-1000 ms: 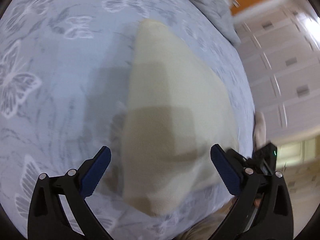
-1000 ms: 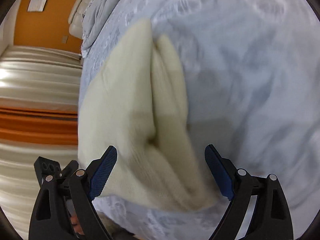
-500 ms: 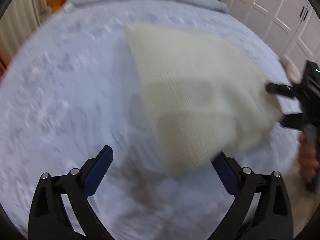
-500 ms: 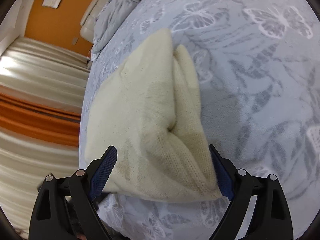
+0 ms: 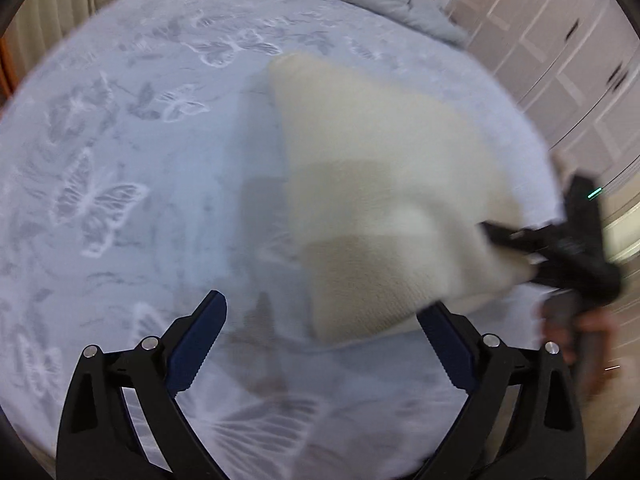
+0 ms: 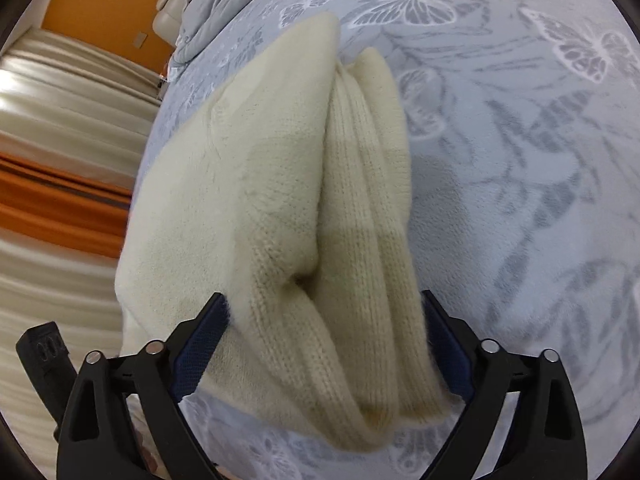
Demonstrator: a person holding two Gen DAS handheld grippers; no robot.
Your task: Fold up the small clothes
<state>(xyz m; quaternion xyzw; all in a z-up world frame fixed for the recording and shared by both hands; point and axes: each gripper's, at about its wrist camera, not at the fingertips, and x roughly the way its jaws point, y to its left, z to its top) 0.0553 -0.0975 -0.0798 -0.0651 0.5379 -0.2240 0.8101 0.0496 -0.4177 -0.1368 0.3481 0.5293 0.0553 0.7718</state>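
A cream knitted garment (image 6: 280,220) lies folded on the bed. Its thick ribbed layers bunch at the near corner.

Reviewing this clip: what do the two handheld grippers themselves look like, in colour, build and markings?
Both match: the left gripper and right gripper have matte black angular arms with cut-out slots and round silver pins at the joints. Their fingers carry dark navy pads with ridged inner faces. Seen from the left wrist, the right unit's black body shows a small green light. No cables or sleeves visible.
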